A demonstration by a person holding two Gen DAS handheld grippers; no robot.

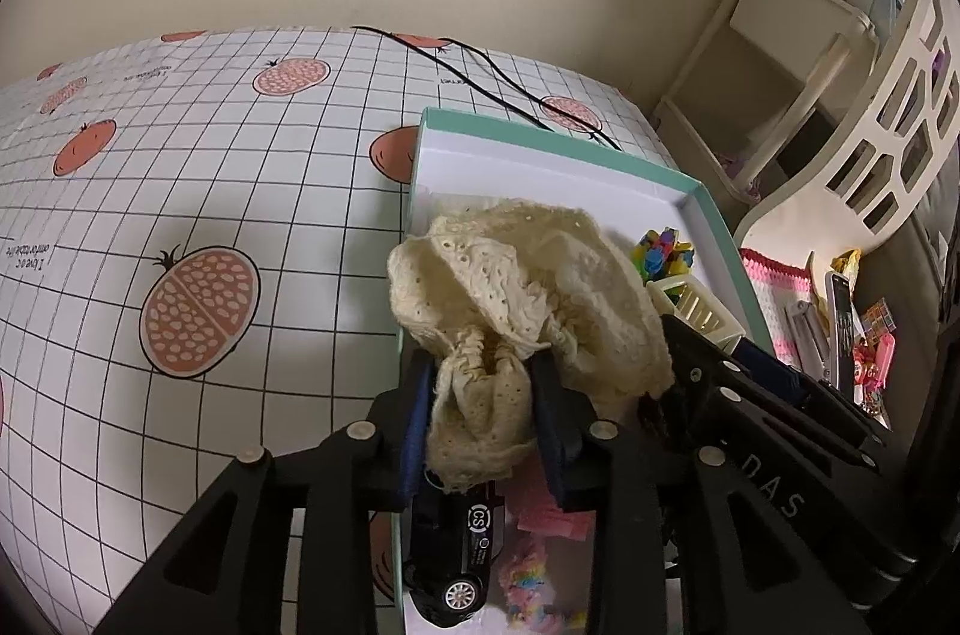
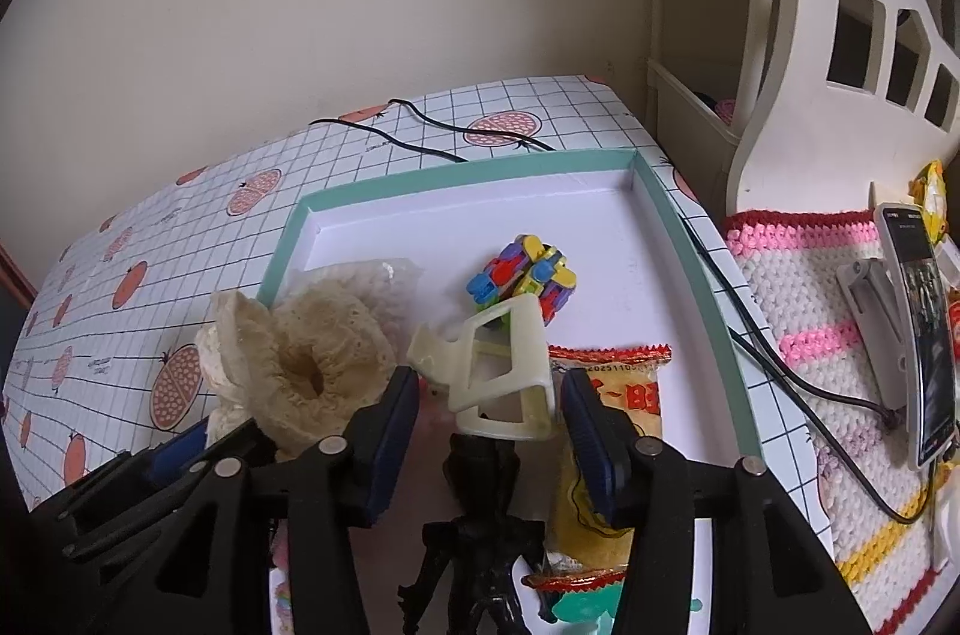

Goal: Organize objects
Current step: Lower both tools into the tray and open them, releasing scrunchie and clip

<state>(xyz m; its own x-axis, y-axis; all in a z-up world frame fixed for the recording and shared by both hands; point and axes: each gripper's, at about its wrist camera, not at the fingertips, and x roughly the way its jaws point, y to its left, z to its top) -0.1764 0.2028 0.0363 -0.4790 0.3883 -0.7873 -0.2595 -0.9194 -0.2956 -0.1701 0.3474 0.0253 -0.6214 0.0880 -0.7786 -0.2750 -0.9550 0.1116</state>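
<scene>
My left gripper is shut on a bunched fold of a cream crochet cloth, which hangs over the left edge of a teal-rimmed white box. In the right wrist view the same cloth drapes over the box rim. My right gripper is open, its jaws standing on either side of a cream plastic clip with small gaps showing. A colourful block toy lies further in, with a snack packet on the right. Below lie a black toy figure and a black toy car.
A checked tablecloth with fruit prints covers the table left of the box. A black cable runs behind the box. On the right, a phone on a clamp stand sits on a crochet mat below a white shelf unit.
</scene>
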